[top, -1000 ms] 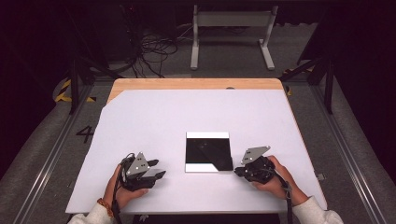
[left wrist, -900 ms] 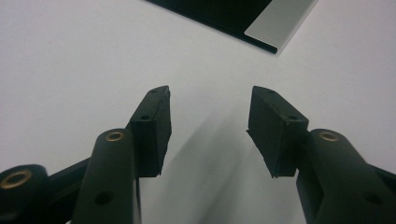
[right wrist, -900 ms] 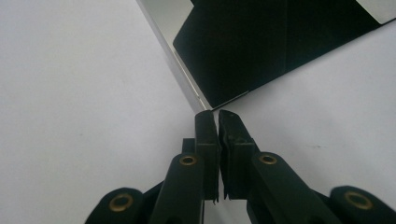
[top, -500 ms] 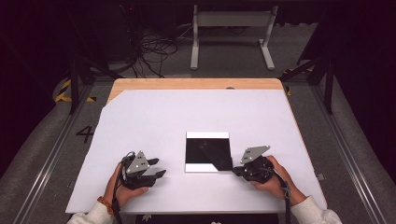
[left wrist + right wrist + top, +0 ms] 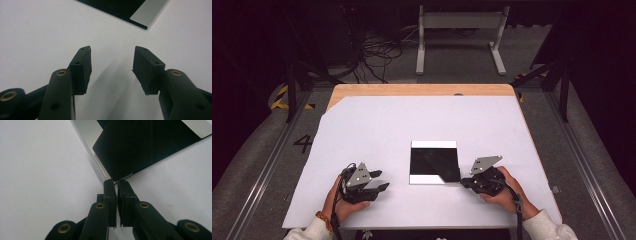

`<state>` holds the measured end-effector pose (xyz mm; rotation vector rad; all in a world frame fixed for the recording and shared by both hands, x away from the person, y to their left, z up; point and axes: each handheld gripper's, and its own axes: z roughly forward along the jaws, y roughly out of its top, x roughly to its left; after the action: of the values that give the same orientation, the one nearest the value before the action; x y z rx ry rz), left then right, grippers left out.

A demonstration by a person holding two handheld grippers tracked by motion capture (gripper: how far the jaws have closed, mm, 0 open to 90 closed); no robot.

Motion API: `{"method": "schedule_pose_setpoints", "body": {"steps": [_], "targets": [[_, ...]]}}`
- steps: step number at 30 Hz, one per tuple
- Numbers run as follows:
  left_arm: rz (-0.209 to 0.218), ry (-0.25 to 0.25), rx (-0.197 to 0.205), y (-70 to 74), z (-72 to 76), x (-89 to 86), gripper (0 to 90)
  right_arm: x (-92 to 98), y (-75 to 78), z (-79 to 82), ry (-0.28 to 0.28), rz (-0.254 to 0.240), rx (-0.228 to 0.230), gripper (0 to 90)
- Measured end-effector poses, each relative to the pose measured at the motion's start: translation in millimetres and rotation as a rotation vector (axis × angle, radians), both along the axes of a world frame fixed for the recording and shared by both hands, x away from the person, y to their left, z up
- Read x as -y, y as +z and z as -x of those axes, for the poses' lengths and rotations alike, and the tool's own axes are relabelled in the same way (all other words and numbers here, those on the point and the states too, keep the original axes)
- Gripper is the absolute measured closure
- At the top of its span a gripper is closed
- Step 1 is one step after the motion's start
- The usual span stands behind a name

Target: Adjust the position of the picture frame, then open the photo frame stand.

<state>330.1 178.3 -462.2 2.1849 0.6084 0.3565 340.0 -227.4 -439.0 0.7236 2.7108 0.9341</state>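
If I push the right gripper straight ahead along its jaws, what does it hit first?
Most likely the near corner of the flat black square sheet with silver edges. The right gripper has its jaws shut, tips right at that corner; whether they already touch it is unclear.

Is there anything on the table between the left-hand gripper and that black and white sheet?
Nothing visible. The left gripper has its jaws open over bare white table, and the black and white sheet lies apart from it, with only tabletop between them.
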Motion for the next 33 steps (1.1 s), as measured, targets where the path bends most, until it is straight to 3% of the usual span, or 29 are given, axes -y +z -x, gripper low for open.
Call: {"method": "schedule_pose_setpoints", "body": {"steps": [1, 2, 4, 5, 8, 24, 33], "targets": [[0.000, 0.000, 0.000, 0.0, 0.0, 0.0, 49.6, 0.0, 0.0, 0.0, 0.000, 0.000, 0.000, 85.9], [0.020, -0.006, -0.008, 0.0, -0.8, -1.0, 49.8, 1.3, 0.0, -1.4, 0.006, -0.030, -0.007, 86.0], [0.016, -0.002, -0.008, -0.1, -1.2, -1.1, 49.7, 1.9, 0.2, -2.2, 0.008, -0.038, -0.012, 86.0], [0.018, 0.000, -0.008, -0.5, -2.2, -1.7, 49.7, 3.6, 0.3, -3.4, 0.016, -0.076, -0.018, 88.0], [0.013, 0.002, -0.011, -0.7, -3.0, -1.8, 49.8, 4.0, 1.9, -3.7, 0.016, -0.092, -0.017, 88.2], [-0.009, 0.004, -0.009, -1.0, -2.5, 2.4, 49.6, -2.3, -1.4, 0.4, 0.035, 0.029, 0.006, 89.2], [-0.019, 0.001, -0.009, -1.2, -1.0, 5.4, 49.5, -6.1, -3.2, 2.9, 0.023, 0.034, 0.036, 89.1]]}}
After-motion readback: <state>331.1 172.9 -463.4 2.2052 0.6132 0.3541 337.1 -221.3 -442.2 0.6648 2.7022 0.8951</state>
